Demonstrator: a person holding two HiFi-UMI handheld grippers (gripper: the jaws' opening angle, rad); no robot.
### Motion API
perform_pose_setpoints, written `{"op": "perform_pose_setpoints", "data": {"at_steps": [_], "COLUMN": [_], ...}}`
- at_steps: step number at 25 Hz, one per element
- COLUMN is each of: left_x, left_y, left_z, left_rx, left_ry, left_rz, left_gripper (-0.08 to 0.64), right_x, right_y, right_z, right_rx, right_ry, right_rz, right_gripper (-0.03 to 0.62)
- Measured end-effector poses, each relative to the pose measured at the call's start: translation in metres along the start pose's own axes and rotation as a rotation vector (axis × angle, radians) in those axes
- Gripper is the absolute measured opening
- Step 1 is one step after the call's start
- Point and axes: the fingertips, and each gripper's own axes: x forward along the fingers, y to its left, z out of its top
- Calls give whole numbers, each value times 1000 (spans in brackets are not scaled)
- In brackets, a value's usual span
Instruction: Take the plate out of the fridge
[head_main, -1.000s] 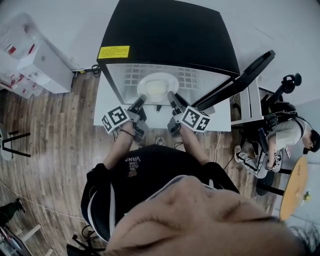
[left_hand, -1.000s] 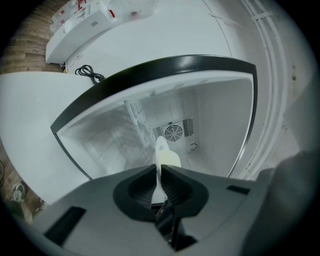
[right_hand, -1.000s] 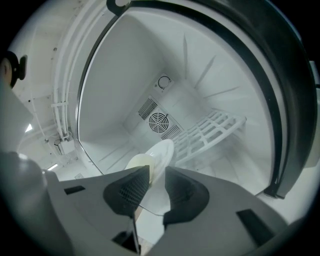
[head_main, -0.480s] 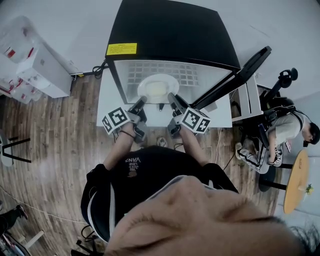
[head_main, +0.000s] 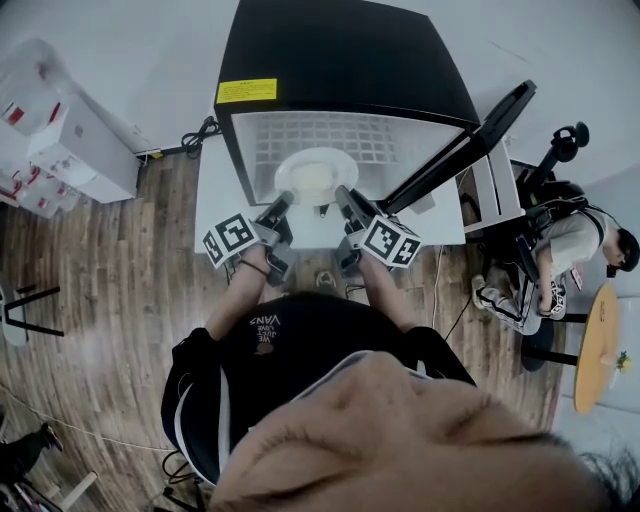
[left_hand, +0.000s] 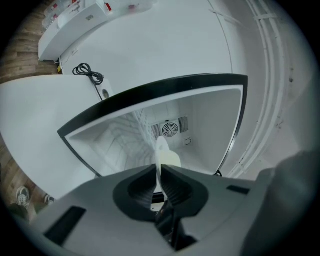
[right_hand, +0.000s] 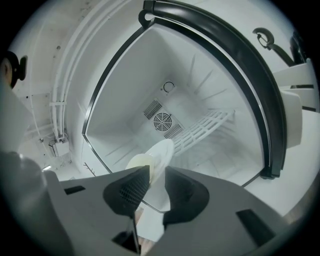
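We find the fridge (head_main: 340, 60), black outside and white inside, standing on a white table (head_main: 212, 205). Its door (head_main: 470, 140) is swung fully open on the side away from the yellow label (head_main: 247, 91), which sits on the fridge's top near one front corner.

The plate (head_main: 315, 175), white and round, is at the front of the fridge's cavity, close by the opening. We cannot tell whether its near edge has cleared the fridge's threshold, nor whether it rests on the cavity floor. A pale yellowish item (right_hand: 136, 162) lies on the plate; we cannot identify it.

The left gripper (head_main: 284, 200) reaches into the fridge's opening on the label side. Its fingers (left_hand: 140, 182) are drawn almost together and clamp the plate's thin rim, which stands edge-on between them. The right gripper (head_main: 342, 192) reaches in on the door side. Its fingers (right_hand: 130, 192) stand noticeably wider apart, with the plate's rim between them and filling the gap; we read this as a grip as well. Both grippers lie close to level and point into the fridge.

Deeper in the fridge, behind the plate, we note a wire shelf (right_hand: 205, 127) and a round fan grille (right_hand: 163, 120) on the back wall.

Outside the fridge, a wooden floor (head_main: 100, 300) surrounds the table. A black cable (head_main: 195, 135) lies coiled beside the fridge's label-side rear corner, with white boxes (head_main: 75, 145) further out on that side. A seated person (head_main: 570, 250) is beyond the fridge's open door.
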Motion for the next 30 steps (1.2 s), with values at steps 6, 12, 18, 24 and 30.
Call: {"op": "perform_pose_setpoints", "data": {"at_steps": [6, 12, 18, 24, 30], "left_x": [-4, -7, -8, -6, -5], "left_y": [1, 2, 2, -1, -6], "left_z": [-4, -8, -12, -14, -22], "left_rx": [10, 14, 15, 17, 16], "left_ry": [14, 27, 36, 37, 26], "left_rz": [1, 1, 0, 0, -3], "left_gripper": [38, 38, 38, 38, 38], "right_x": [-5, -10, -14, -16, -24], "right_y": [1, -1, 0, -1, -3], "right_z": [-5, -10, -13, -10, -6], "right_rx": [9, 10, 23, 26, 19], "right_ry": [-13, -16, -13, -9, -1], "right_rz": [-1, -13, -10, -5, 3], "right_gripper": [101, 102, 101, 101, 103]}}
